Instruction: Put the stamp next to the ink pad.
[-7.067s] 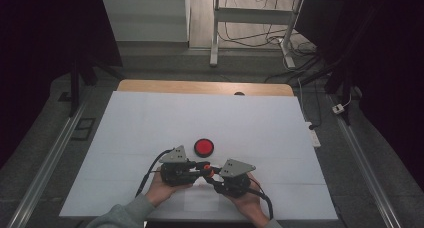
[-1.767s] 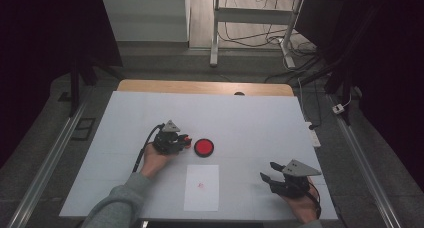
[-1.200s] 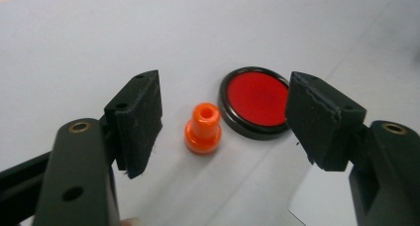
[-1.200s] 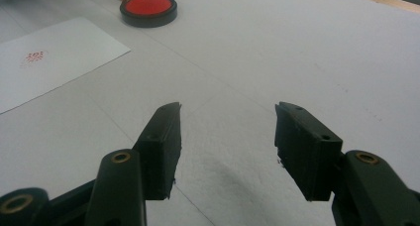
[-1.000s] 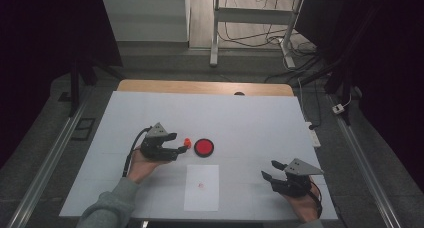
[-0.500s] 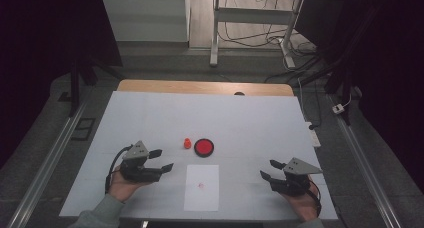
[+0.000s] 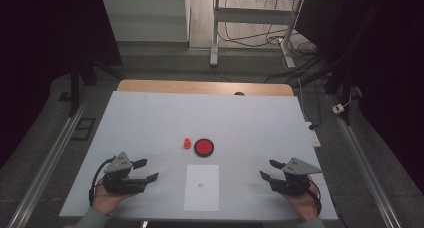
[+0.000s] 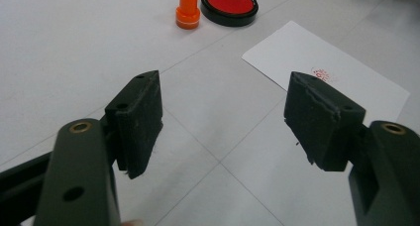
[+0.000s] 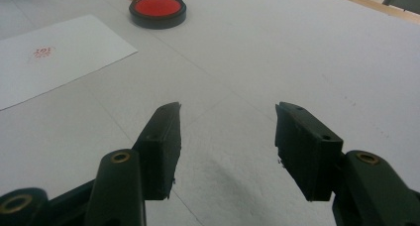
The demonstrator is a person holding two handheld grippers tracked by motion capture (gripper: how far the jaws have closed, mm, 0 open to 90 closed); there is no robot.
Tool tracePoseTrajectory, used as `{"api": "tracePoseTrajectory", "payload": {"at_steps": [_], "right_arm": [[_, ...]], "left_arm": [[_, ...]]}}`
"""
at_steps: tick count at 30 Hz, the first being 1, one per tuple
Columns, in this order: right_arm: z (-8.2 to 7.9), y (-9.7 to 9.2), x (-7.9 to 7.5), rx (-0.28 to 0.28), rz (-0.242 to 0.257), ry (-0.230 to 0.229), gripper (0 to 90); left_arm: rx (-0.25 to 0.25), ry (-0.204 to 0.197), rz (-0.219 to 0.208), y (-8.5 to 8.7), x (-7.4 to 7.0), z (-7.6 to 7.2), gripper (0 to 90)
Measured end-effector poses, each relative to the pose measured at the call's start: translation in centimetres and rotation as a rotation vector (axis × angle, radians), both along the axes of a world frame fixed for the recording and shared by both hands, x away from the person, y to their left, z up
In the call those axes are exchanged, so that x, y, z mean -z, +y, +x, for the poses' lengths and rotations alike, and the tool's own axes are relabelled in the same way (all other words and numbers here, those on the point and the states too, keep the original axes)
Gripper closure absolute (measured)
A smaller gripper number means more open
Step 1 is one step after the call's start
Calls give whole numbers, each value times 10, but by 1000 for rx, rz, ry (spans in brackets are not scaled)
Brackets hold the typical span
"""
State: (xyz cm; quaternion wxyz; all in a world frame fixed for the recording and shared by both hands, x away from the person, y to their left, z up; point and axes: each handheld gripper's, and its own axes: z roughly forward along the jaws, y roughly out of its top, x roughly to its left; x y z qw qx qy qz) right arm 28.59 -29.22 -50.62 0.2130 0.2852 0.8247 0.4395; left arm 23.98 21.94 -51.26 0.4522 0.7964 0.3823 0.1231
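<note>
Standing upright mid-table, an orange stamp (image 7: 186,143) just left of a round red ink pad (image 7: 203,147), with a stamped paper sheet (image 7: 201,187) nearer the person, flanked well apart by the left gripper (image 7: 148,170) and right gripper (image 7: 268,169), both spread, grasping nothing.

We carried a black two-jaw left gripper (image 7: 144,170) and a matching black right gripper (image 7: 269,170), each topped with a grey three-cornered plate. Our blocky matte jaws had brass-ringed screw holes at their bases. A black cable looped from the left one, and a grey-green sleeve cuff (image 7: 92,219) covered that wrist.
</note>
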Motion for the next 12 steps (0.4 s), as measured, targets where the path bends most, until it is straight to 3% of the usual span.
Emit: {"api": "tracePoseTrajectory", "payload": {"at_steps": [12], "right_arm": [[0,0,-1,-3,-1,-7,424]], "left_arm": [[-2,9,-6,1,1,1,317]]}}
